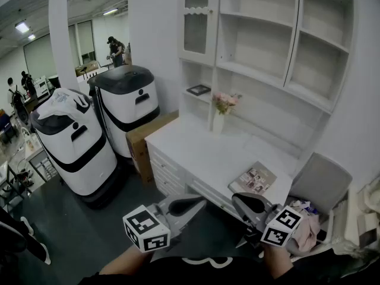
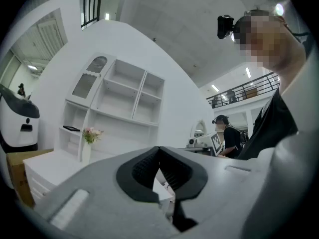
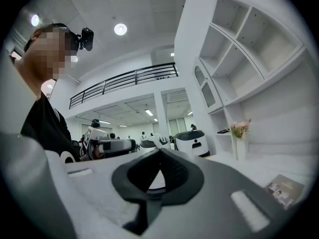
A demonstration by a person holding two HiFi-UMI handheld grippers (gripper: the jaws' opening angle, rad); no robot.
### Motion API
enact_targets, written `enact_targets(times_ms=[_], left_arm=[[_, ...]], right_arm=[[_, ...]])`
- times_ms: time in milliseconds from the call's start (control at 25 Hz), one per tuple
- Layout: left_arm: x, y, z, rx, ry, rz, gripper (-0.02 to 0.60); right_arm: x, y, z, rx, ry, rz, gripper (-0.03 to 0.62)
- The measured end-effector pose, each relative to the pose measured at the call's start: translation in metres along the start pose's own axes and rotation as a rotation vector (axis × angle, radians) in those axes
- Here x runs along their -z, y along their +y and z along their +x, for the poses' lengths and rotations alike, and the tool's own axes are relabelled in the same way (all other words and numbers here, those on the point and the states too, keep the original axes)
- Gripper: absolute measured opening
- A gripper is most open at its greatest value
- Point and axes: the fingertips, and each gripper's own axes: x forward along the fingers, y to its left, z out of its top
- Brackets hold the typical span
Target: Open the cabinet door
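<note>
The white hutch's narrow glass-paned cabinet door stands closed at the upper left of the shelving, above the white desk. It also shows as an arched glass door in the left gripper view and far off as the same door in the right gripper view. My left gripper and right gripper are held low, near my body and well short of the desk. Both are shut and empty, with tips meeting in the left gripper's and right gripper's own views.
Two white-and-black wheeled machines and a cardboard box stand left of the desk. A flower vase and a magazine sit on the desk. A grey chair is at the right. People stand far back.
</note>
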Motion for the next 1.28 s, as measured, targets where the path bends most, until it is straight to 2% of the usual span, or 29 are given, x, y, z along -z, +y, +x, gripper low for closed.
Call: enact_targets(times_ms=[400, 720, 1000, 1280], left_arm=[[-0.008, -0.011, -0.028, 0.0, -0.03, 0.016, 0.003], [-0.009, -0.002, -0.022, -0.005, -0.03, 0.031, 0.003], [-0.001, 0.035, -0.01, -0.026, -0.008, 0.013, 0.003], [0.008, 0.108, 0.011, -0.071, -0.005, -0.028, 0.003]], right_arm=[[-0.004, 0.029, -0.002, 0.008, -0.007, -0.037, -0.005], [-0.005, 0.017, 0.001, 0.022, -0.022, -0.04, -0.005], [0.002, -0.013, 0.028, 0.014, -0.013, -0.02, -0.005], [0.002, -0.075, 0.075, 0.015, -0.006, 0.0, -0.005]])
